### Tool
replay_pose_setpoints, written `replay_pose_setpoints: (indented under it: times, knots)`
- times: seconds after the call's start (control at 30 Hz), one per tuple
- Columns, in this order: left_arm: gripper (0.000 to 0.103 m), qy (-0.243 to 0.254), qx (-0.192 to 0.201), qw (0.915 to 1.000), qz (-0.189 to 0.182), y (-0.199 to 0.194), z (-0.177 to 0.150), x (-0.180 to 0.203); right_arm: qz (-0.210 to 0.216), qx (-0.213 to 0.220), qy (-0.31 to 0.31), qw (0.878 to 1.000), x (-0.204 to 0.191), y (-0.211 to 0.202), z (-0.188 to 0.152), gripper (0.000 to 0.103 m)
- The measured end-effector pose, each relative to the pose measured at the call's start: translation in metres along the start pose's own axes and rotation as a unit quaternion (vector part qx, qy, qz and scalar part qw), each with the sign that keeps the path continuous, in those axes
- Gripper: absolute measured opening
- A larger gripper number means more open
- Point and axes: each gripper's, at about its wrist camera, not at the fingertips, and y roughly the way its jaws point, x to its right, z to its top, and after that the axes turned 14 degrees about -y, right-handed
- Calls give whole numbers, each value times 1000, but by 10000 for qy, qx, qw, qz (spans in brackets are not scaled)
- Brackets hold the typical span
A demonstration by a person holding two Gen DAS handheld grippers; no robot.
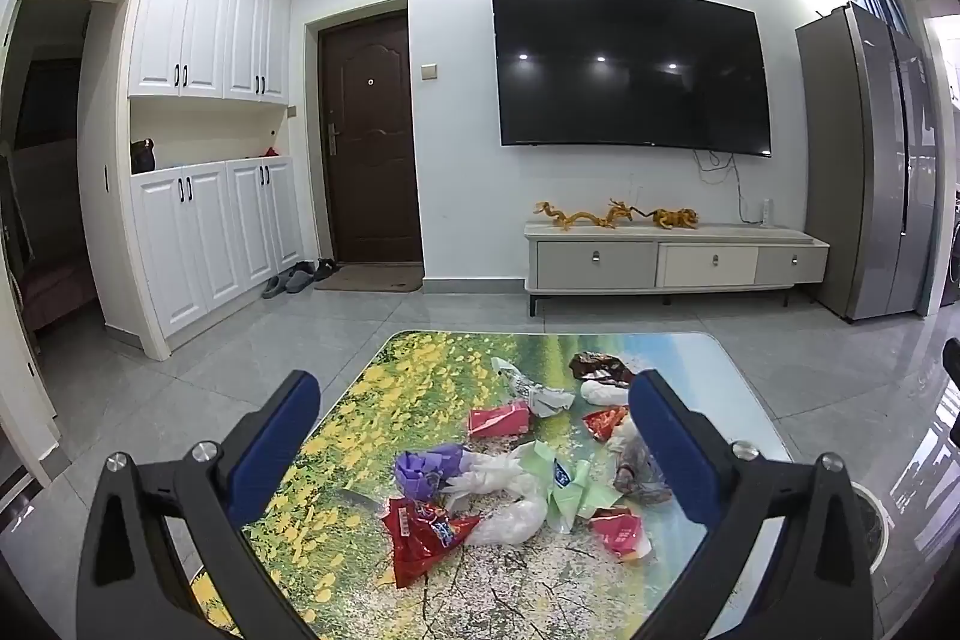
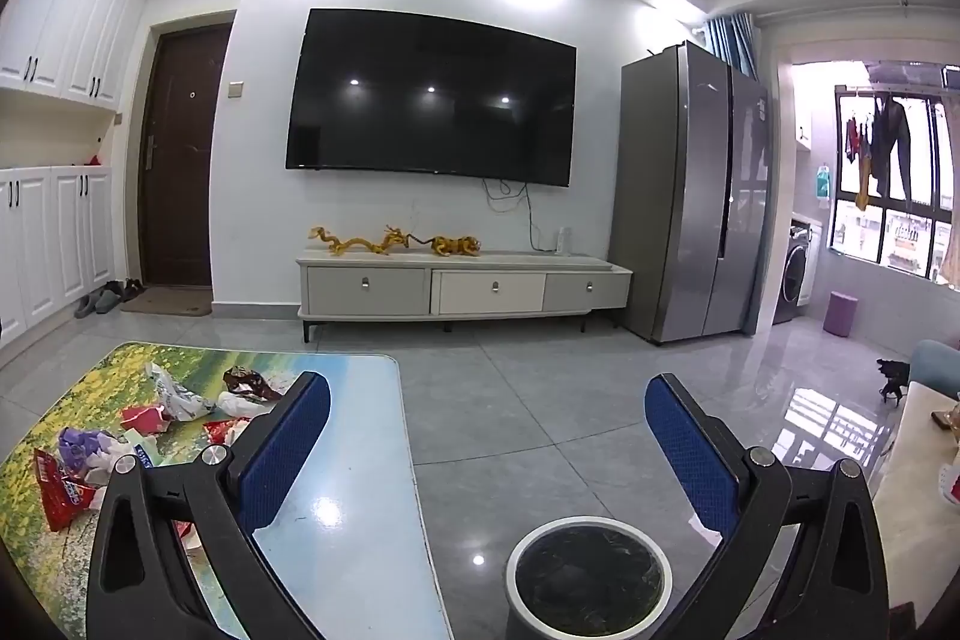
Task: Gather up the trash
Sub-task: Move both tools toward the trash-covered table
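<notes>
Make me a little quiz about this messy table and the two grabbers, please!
1. True or false: the left gripper is holding the red snack wrapper.
2. Where is the trash bin? A) on the table B) on the floor beside the table C) on the TV cabinet
3. Fill in: the crumpled wrapper next to the red snack wrapper, towards the TV wall, is ____ in colour.

Key:
1. False. It is open, above the trash, gripping nothing.
2. B. It stands on the floor, below the open right gripper.
3. Purple.
</notes>
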Motion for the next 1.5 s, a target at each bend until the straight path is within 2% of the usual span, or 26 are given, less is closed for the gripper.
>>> replay_pose_setpoints:
  times: [0.53,0.57,0.83,0.97,1.0,1.07,1.37,1.5]
  knots:
    - [103,17,-53,9999,88,4,1,-5,-264,-99,29,9996,-2,6,-1,103]
    - [103,3,-68,9999,92,6,1,-6,-313,-12,44,9995,5,5,-1,103]
    - [103,-67,-262,9996,100,23,-1,-12,-389,-131,-115,9991,2,14,-1,103]
    - [103,-49,-402,9991,77,36,-4,-13,-337,-396,-167,9985,-4,25,-1,103]
    - [103,-37,-443,9990,68,40,-5,-13,-417,-248,-251,9985,-1,24,-1,103]
    - [103,-20,-529,9986,58,48,-7,-13,-420,-315,-329,9981,-3,28,0,103]
    - [103,-45,-894,9960,46,84,-15,-23,-220,-350,-216,9989,-13,49,-2,103]
    - [103,-98,-1125,9936,59,102,-21,-39,360,-620,-257,9971,-24,67,-3,103]
